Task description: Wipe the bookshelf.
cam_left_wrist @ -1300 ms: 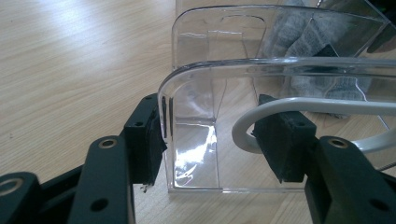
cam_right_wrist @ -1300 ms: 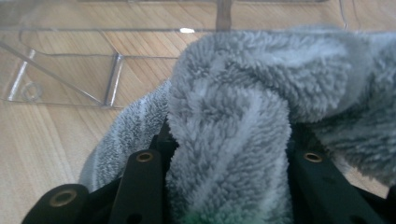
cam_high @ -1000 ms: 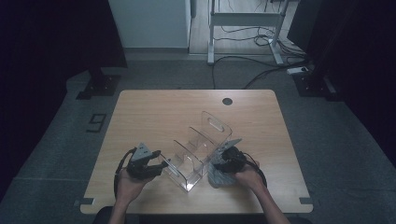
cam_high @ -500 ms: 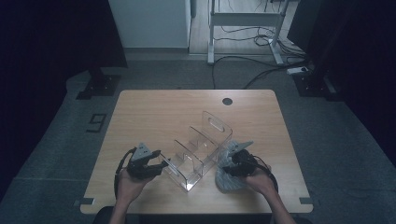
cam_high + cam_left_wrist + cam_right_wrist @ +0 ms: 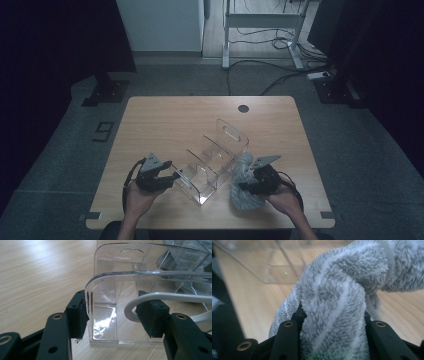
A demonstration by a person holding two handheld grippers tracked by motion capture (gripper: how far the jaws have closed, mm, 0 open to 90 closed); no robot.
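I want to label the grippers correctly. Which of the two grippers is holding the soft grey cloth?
The right gripper: its jaws are closed on the fluffy grey cloth. The left gripper instead straddles an end wall of the clear plastic organizer.

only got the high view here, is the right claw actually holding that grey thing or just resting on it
Observer: Holding it. In the right gripper view the fluffy grey cloth is bunched between both jaws of the right claw.
Operator: and the left claw, is it on the clear rack
Observer: Its jaws straddle the end wall of the clear rack; one pad sits right against the wall, the other stands apart from it, so the left claw looks open.
Operator: anything else in there
Observer: A white cable loops past the inner jaw.
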